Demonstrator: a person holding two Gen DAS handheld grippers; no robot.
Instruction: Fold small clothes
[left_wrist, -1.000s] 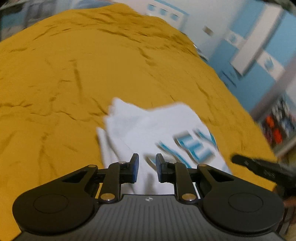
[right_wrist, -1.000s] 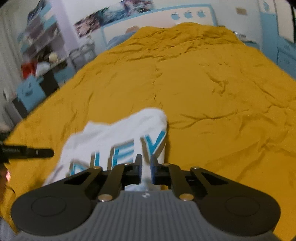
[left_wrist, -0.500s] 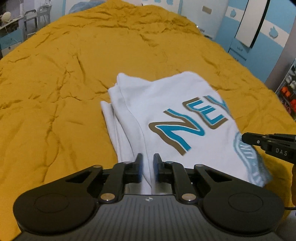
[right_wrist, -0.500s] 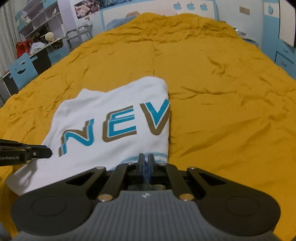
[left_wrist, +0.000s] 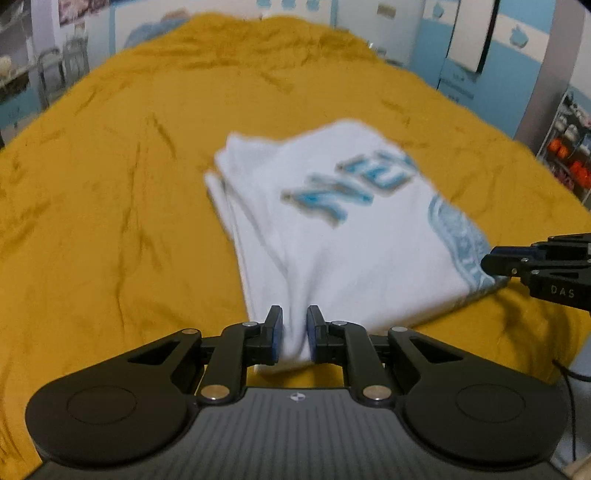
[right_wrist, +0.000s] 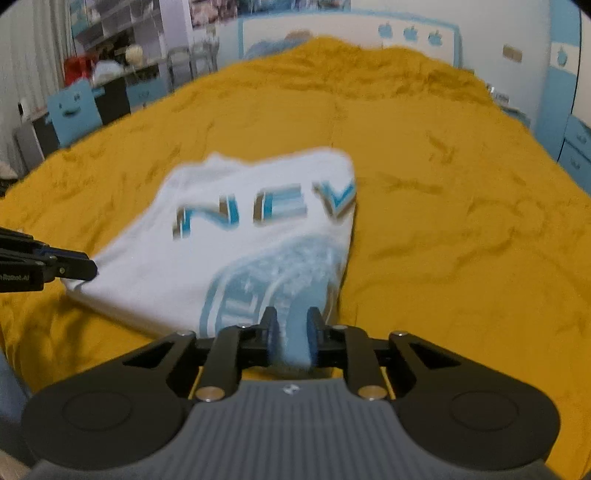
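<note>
A white T-shirt (left_wrist: 332, 229) with blue and tan letters lies folded on the mustard bedspread (left_wrist: 110, 184). My left gripper (left_wrist: 294, 334) is shut on the shirt's near left corner. My right gripper (right_wrist: 290, 341) is shut on the near right corner, on the light blue print; the shirt also shows in the right wrist view (right_wrist: 236, 240). Each gripper's tips show in the other's view: the right one (left_wrist: 517, 258) at the shirt's right edge, the left one (right_wrist: 70, 267) at its left edge. The near hem is lifted slightly off the bed.
The mustard bedspread (right_wrist: 461, 221) is wrinkled all around the shirt. A blue chair (right_wrist: 72, 110) and cluttered shelves stand beyond the bed's left side. Blue and white cabinets (left_wrist: 480, 55) and a rack with orange items (left_wrist: 569, 162) stand to the right.
Both grippers have pulled back toward the near edge with the shirt corners held, and the near hem has lifted. The shirt now sits farther from both cameras and is blurred by motion.
</note>
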